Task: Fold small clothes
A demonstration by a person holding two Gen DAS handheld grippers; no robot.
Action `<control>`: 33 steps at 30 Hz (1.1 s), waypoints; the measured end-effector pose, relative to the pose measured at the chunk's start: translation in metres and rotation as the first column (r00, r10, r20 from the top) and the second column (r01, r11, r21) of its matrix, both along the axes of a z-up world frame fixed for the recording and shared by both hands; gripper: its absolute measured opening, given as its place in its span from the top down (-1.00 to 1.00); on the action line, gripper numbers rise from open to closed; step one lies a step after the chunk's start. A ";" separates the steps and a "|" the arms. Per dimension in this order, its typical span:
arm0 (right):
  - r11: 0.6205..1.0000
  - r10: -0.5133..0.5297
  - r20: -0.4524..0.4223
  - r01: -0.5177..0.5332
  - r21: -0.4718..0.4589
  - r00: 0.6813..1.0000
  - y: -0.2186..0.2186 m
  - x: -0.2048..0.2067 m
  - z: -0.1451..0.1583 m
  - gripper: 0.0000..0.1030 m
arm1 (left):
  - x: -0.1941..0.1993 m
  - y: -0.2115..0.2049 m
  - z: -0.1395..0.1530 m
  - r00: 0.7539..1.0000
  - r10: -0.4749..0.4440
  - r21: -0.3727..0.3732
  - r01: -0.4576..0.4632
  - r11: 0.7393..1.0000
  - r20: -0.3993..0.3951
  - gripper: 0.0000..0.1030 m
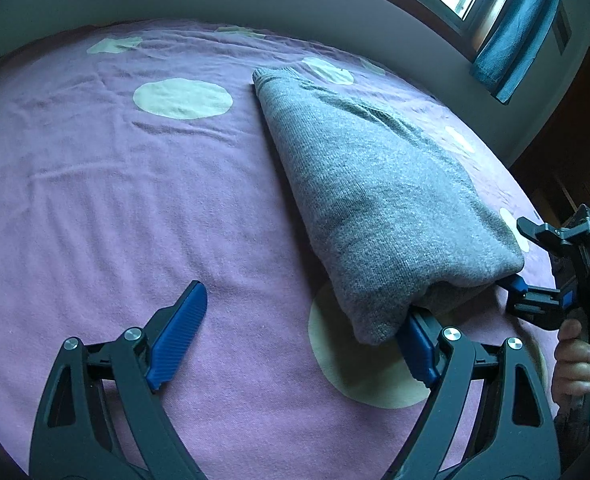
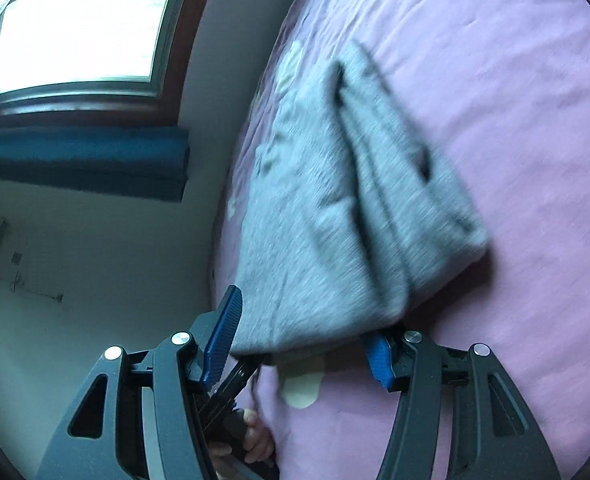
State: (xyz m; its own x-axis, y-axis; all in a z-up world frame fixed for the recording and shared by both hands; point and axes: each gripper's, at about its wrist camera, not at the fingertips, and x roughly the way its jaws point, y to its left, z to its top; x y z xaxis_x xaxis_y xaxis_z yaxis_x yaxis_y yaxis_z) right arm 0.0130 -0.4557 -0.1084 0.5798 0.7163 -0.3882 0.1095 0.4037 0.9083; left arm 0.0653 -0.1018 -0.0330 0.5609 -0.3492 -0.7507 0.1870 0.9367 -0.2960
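Note:
A folded grey knit garment (image 1: 379, 184) lies on the purple bed cover (image 1: 135, 200). My left gripper (image 1: 307, 332) is open; its right finger (image 1: 417, 344) is tucked under the garment's near corner, its left finger (image 1: 179, 332) rests apart on the cover. The right gripper (image 1: 535, 296) shows at the garment's right corner, one blue tip under the fold. In the right wrist view the right gripper (image 2: 307, 344) is open, its fingers spread either side of the garment's (image 2: 335, 220) near edge, the right finger (image 2: 379, 356) partly under it. The view is blurred.
The cover has large cream dots (image 1: 183, 98). The bed's right edge (image 2: 231, 200) runs beside a white wall. A window (image 2: 79, 20) with a blue blind (image 2: 83, 160) is on that side. A hand (image 1: 575, 356) holds the right gripper's handle.

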 end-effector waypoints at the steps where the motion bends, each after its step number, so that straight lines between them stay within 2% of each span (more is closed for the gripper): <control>1: 1.000 -0.001 0.002 0.001 -0.004 1.000 -0.002 0.002 -0.001 -0.09 | 0.001 0.000 0.000 1.000 0.000 0.001 0.000 1.000 0.000 -0.69; 3: 0.999 0.005 0.006 -0.005 -0.041 1.000 0.001 0.009 0.001 0.00 | 0.001 0.000 0.000 1.000 0.000 0.001 0.000 1.000 0.000 -0.69; 5: 0.993 0.016 0.024 -0.013 -0.119 1.000 0.002 0.019 0.008 0.27 | 0.001 0.000 0.000 1.000 -0.001 0.005 0.001 1.000 0.000 -0.69; 7: 0.984 0.023 0.044 -0.015 -0.179 0.999 0.008 0.033 0.018 0.70 | 0.000 -0.002 -0.001 1.000 0.000 0.015 0.000 1.000 -0.001 -0.69; 10: 0.970 0.033 0.106 -0.007 -0.241 0.994 0.006 0.042 0.040 0.81 | 0.000 -0.005 0.002 1.000 -0.002 0.043 0.001 0.999 0.007 -0.69; 12: 0.960 0.050 0.147 -0.006 -0.281 0.988 0.002 0.042 0.055 0.83 | -0.004 -0.005 0.007 1.000 -0.015 0.028 0.015 1.000 0.022 -0.67; 14: 0.949 0.060 0.158 -0.007 -0.314 0.986 -0.003 0.040 0.059 0.83 | -0.013 -0.001 0.015 0.998 -0.039 -0.031 0.040 0.999 0.039 -0.63; 16: 0.936 0.069 0.136 -0.017 -0.351 0.988 -0.006 0.040 0.052 0.84 | -0.021 0.004 0.028 0.995 -0.063 -0.096 0.070 0.993 0.076 -0.62; 18: 0.932 0.087 0.094 -0.048 -0.359 0.992 -0.005 0.042 0.035 0.84 | -0.025 0.009 0.045 0.990 -0.057 -0.126 0.073 0.989 0.125 -0.62; 21: 0.931 0.113 0.055 -0.086 -0.355 0.992 -0.001 0.045 0.017 0.84 | -0.008 0.002 0.047 0.993 -0.051 -0.104 0.062 0.993 0.109 -0.62; 26: 0.943 0.145 0.044 -0.125 -0.307 0.988 -0.009 0.045 0.010 0.83 | 0.023 -0.016 0.004 0.999 -0.037 0.006 0.037 0.999 0.009 -0.62; 29: 0.951 0.168 0.042 -0.151 -0.268 0.985 -0.018 0.050 0.013 0.78 | 0.023 -0.012 0.002 0.999 -0.032 -0.026 0.032 0.999 0.008 -0.62; 30: 0.955 0.168 0.056 -0.148 -0.258 0.984 -0.021 0.054 0.017 0.71 | 0.023 -0.011 0.002 0.999 -0.033 -0.029 0.033 0.999 0.008 -0.62; 33: 0.951 0.167 0.084 -0.138 -0.275 0.982 -0.025 0.074 0.029 0.27 | 0.024 -0.009 -0.002 0.999 -0.032 -0.030 0.032 0.999 0.003 -0.62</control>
